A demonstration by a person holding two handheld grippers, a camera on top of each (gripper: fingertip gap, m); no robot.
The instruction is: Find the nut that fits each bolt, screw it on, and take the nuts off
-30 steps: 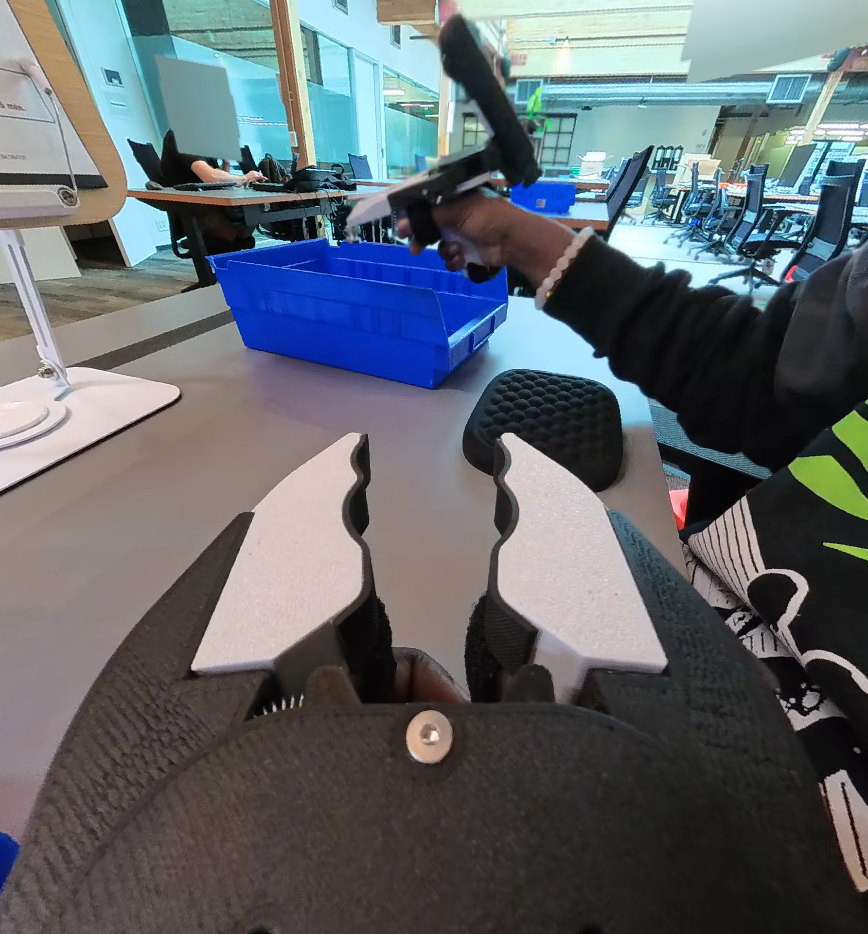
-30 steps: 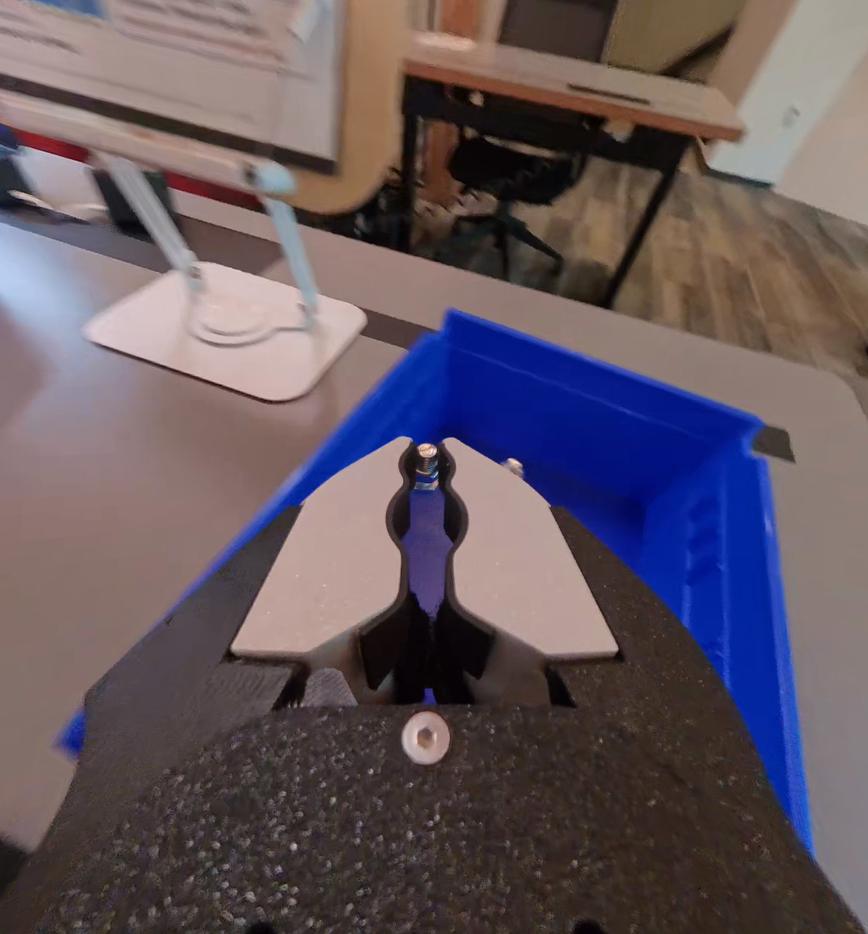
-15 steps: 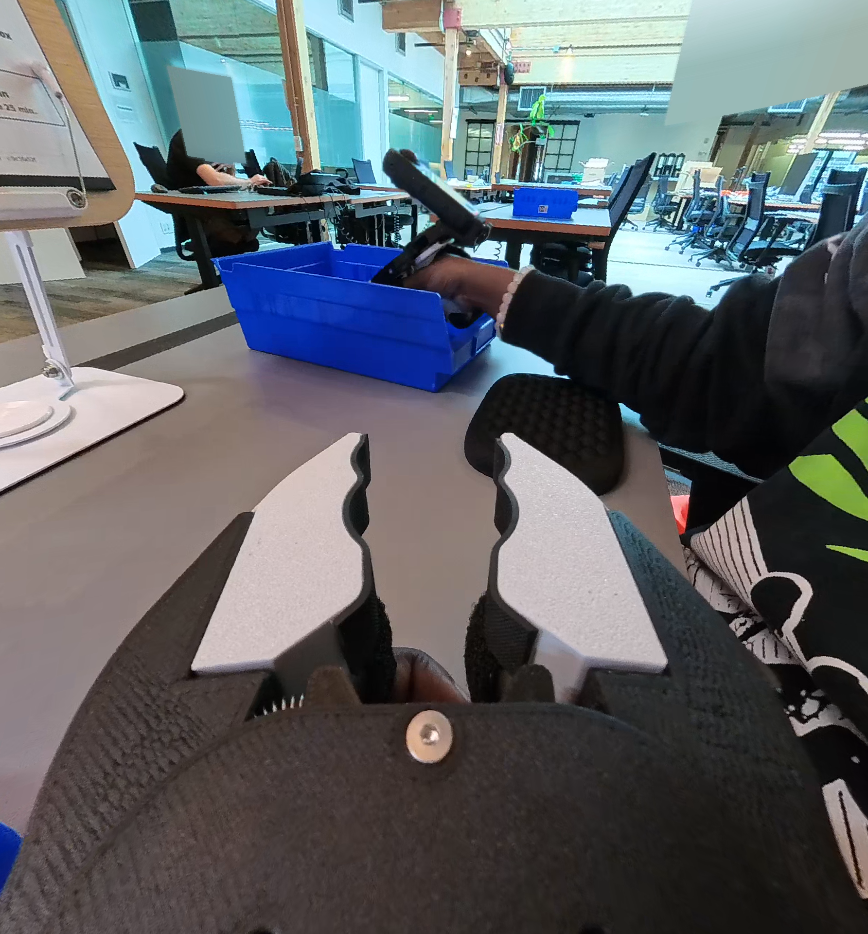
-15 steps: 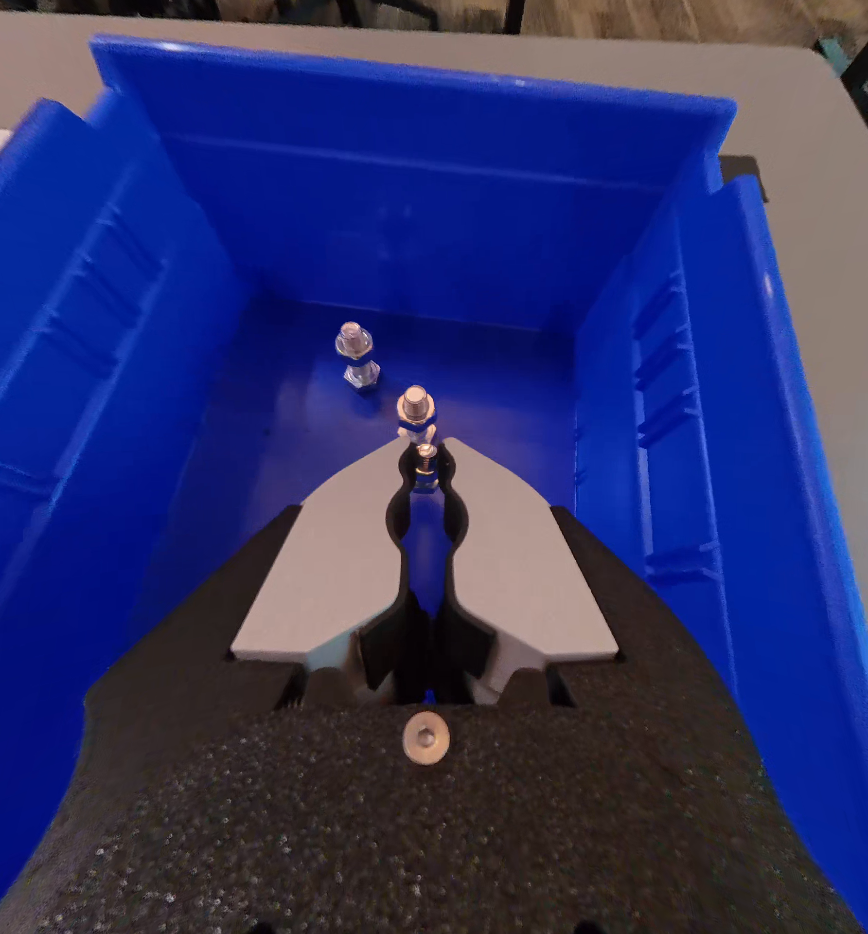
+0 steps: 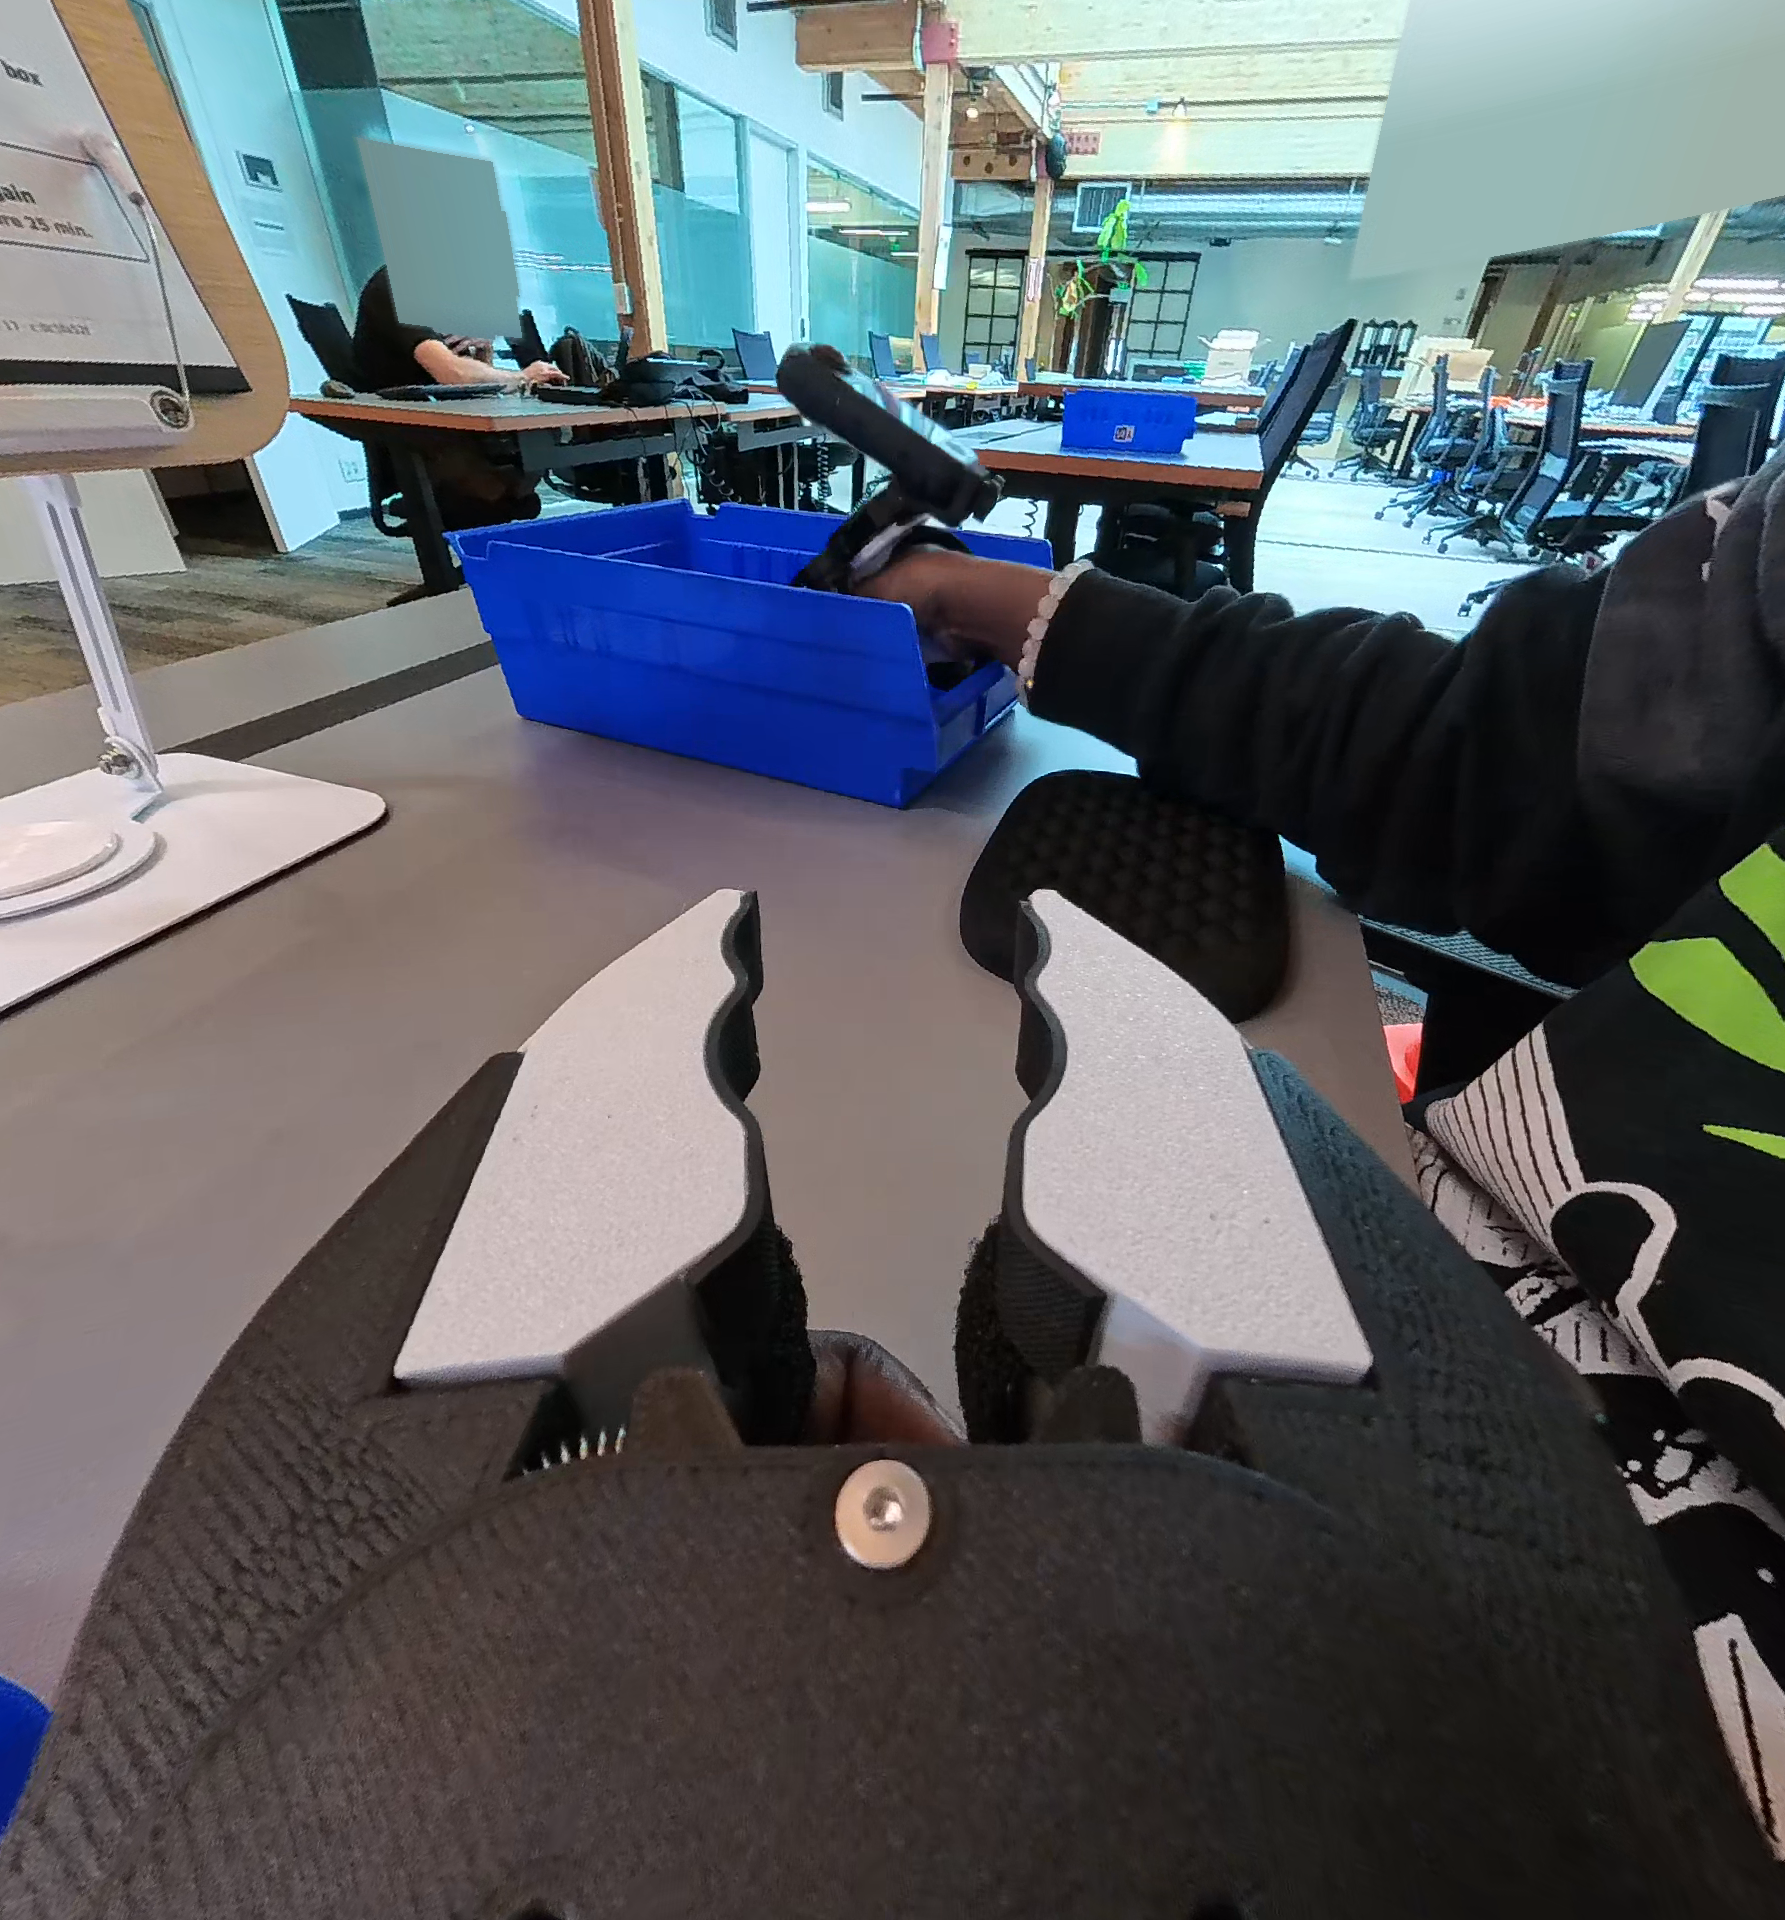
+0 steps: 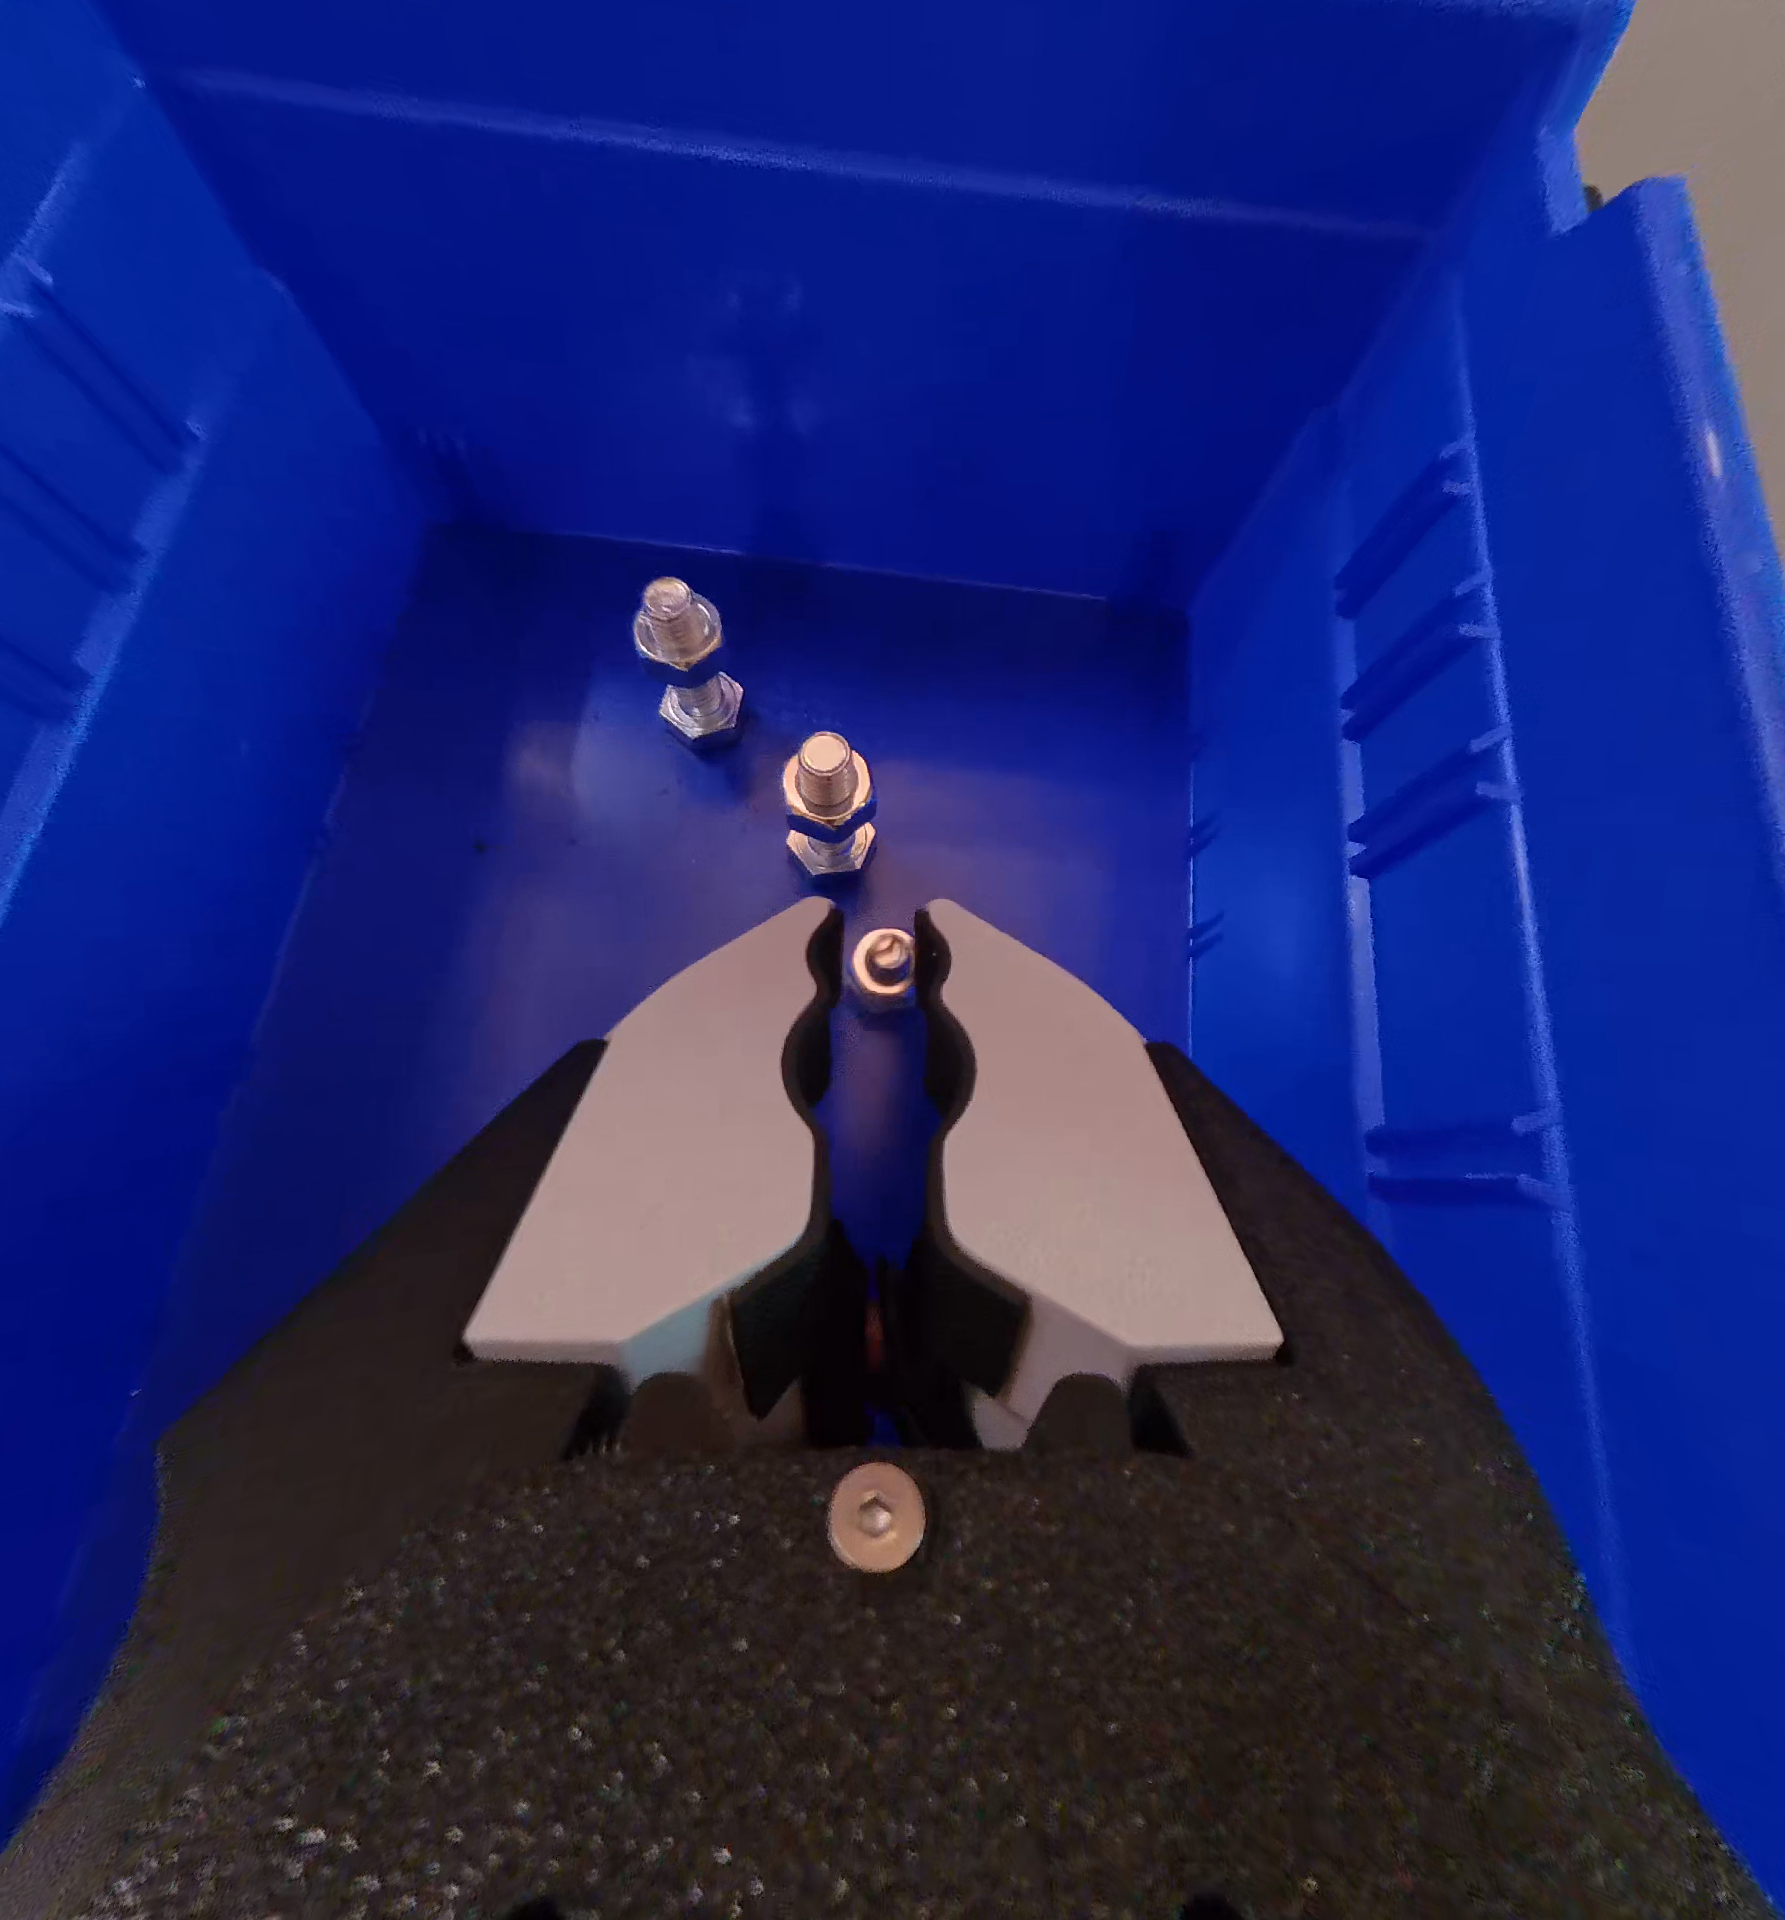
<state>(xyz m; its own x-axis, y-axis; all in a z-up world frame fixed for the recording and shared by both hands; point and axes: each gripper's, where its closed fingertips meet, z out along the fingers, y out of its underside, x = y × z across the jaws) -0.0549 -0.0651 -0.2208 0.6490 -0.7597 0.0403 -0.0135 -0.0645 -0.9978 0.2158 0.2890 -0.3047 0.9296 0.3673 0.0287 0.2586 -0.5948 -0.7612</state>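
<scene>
Right now my right gripper (image 6: 880, 912) is angled steeply down inside the deep blue plastic bin (image 6: 244, 644), its grey fingers a little apart around the smallest silver bolt with a nut on it (image 6: 884, 971); a thin gap shows on each side, so I read it as loosened rather than clamped. That bolt stands upright on the bin floor between my fingertips. Just ahead of the tips stands a second, thicker silver bolt with its nut (image 6: 828, 798), also upright, and beyond that, ahead and to the left, a third silver bolt with a nut near its top (image 6: 682, 665). The bin walls close me in on the left, right and front.

From the left wrist view, my right hand (image 5: 955, 603) reaches over the bin's near rim, black sleeve (image 5: 1335, 727) stretched across the grey tabletop (image 5: 452, 1039). My left gripper (image 5: 888, 914) hovers low over that table, fingers wide apart and holding nothing. Directly ahead of its right finger lies a black honeycomb-textured pad (image 5: 1127, 873). Off to its left stands a white stand with a flat base (image 5: 140, 831).
</scene>
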